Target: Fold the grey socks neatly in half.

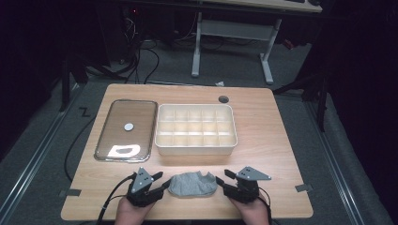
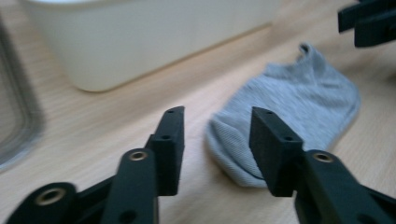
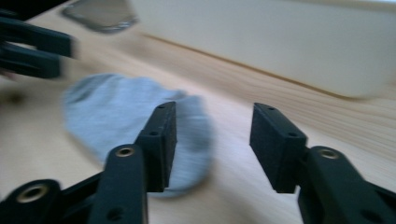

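Sock (image 1: 193, 184), grey and crumpled, lies flat on the desk (image 1: 263, 140) near the front edge, between the two claws and just in front of the white divided box (image 1: 195, 130). Left claw (image 1: 162, 180) hangs spread at one end of it, pinching nothing; right claw (image 1: 222, 178) hangs spread at the other end, also empty. To grab well, I judge each claw should drop low over its own end, straddle a fold of fabric, and press together only once the pads reach the desk, so the knit doesn't slip out. A clear lid (image 1: 126, 130) lies left of the box.
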Demonstrator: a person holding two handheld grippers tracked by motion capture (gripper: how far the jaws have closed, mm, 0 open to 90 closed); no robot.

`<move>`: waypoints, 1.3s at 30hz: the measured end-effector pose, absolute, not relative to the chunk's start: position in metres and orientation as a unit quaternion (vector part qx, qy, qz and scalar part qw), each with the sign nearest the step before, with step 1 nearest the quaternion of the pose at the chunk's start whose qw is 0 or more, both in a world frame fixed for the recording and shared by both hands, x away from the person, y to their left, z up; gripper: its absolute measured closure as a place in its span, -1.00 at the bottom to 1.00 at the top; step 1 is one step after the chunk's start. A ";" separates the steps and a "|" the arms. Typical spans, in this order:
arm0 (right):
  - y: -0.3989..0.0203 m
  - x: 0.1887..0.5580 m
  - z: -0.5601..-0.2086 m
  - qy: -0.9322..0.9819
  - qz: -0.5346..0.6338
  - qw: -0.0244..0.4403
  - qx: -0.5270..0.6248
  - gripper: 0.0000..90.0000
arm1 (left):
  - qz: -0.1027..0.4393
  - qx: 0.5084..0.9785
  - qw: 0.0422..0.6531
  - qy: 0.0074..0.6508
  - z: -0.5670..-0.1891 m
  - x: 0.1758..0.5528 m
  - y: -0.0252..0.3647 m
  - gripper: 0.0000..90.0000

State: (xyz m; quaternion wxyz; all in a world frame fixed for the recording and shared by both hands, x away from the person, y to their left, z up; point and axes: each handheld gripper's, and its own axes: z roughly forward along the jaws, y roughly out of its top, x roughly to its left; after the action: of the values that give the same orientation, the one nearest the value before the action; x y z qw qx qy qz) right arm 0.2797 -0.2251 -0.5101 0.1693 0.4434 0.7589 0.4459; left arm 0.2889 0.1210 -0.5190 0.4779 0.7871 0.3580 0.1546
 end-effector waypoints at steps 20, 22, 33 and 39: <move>-0.240 0.272 -0.517 0.771 0.405 0.263 0.415 0.13 | 0.177 0.793 0.449 0.372 -0.526 0.294 0.134 0.06; -0.236 0.271 -0.516 0.776 0.406 0.266 0.404 0.17 | 0.179 0.793 0.450 0.370 -0.525 0.293 0.134 0.06; -0.214 0.272 -0.515 0.786 0.433 0.184 0.401 0.04 | 0.161 0.795 0.455 0.368 -0.524 0.292 0.130 0.03; -0.209 0.271 -0.516 0.779 0.425 0.164 0.431 0.14 | 0.157 0.803 0.450 0.357 -0.515 0.287 0.114 0.18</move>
State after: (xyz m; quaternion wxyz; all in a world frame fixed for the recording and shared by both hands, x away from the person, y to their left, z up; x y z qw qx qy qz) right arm 0.2712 -0.2094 -0.5159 0.1644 0.4313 0.7788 0.4247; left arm 0.2874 0.1138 -0.5148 0.4501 0.8031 0.3575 0.1569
